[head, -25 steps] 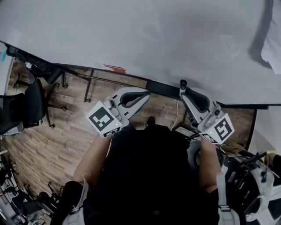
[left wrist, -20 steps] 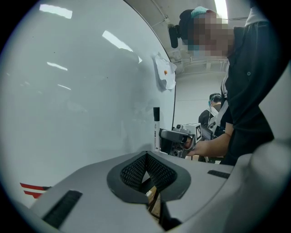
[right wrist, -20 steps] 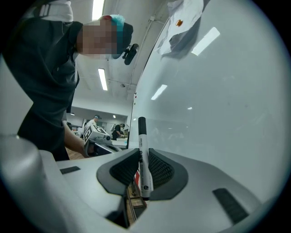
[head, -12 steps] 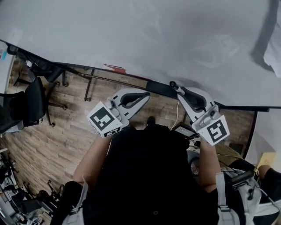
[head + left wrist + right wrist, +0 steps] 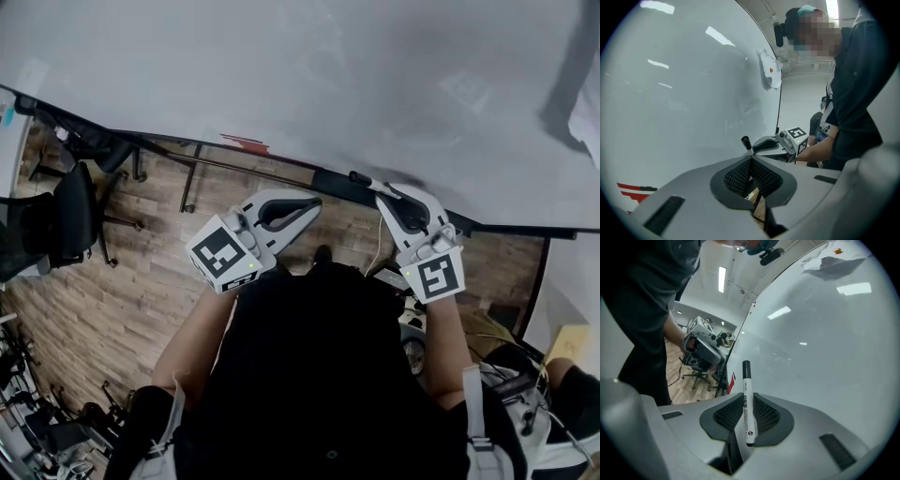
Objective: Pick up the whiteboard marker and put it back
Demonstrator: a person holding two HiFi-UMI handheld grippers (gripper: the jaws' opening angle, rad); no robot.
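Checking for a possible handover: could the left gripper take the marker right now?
Probably not yet: the left gripper has its jaws together, and the marker is clamped in the right gripper. Only open air separates the two.

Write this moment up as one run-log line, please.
right gripper: shut on whiteboard marker, cap pointing forward | left gripper: shut, empty | whiteboard: beside both grippers

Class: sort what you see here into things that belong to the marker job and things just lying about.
Belongs: whiteboard marker; right gripper shut on it; whiteboard.
Lying about: left gripper, shut and empty; office chair; paper stuck on the board.
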